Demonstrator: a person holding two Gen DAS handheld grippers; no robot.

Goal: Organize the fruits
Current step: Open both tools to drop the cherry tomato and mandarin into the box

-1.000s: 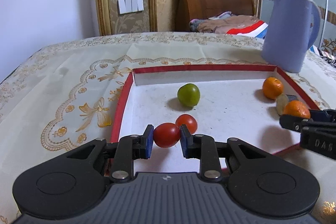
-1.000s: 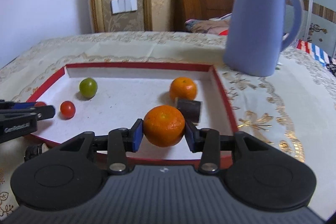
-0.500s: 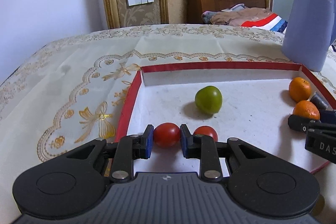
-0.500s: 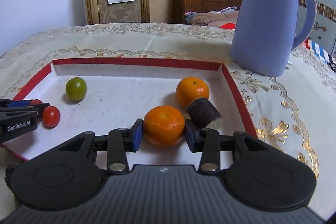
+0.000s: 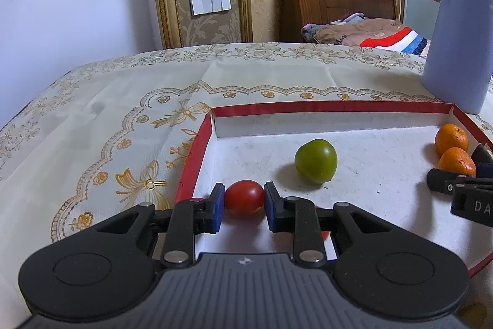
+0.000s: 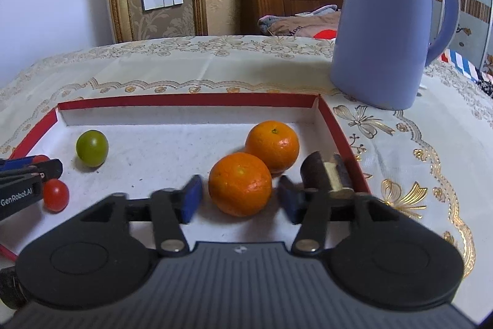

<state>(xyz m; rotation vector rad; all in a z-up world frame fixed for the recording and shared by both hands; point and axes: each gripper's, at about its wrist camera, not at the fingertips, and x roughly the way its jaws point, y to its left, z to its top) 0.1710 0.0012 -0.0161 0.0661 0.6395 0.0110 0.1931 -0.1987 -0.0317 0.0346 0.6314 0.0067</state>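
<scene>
A red-rimmed white tray (image 5: 197, 153) (image 6: 185, 99) holds the fruit. My left gripper (image 5: 243, 202) is shut on a red tomato (image 5: 244, 198) near the tray's front left corner. A second red tomato (image 6: 55, 195) lies beside it, mostly hidden in the left wrist view. Further in sits a green tomato (image 5: 315, 161) (image 6: 91, 147). My right gripper (image 6: 240, 199) is opening: its blue pads stand clear of the near orange (image 6: 240, 184) (image 5: 456, 162), which rests on the tray floor between them. A second orange (image 6: 272, 145) (image 5: 451, 137) touches it behind.
A dark brown chunk (image 6: 323, 174) with a pale cut face lies against the tray's right wall. A lilac kettle (image 6: 385, 26) (image 5: 459, 45) stands on the patterned tablecloth behind the tray's right corner. A bed with clothes is beyond the table.
The right jaws have spread apart and let go of the near orange, now resting beside the other orange. The left gripper, still holding its tomato, has shifted so the second tomato sits behind its right finger.
</scene>
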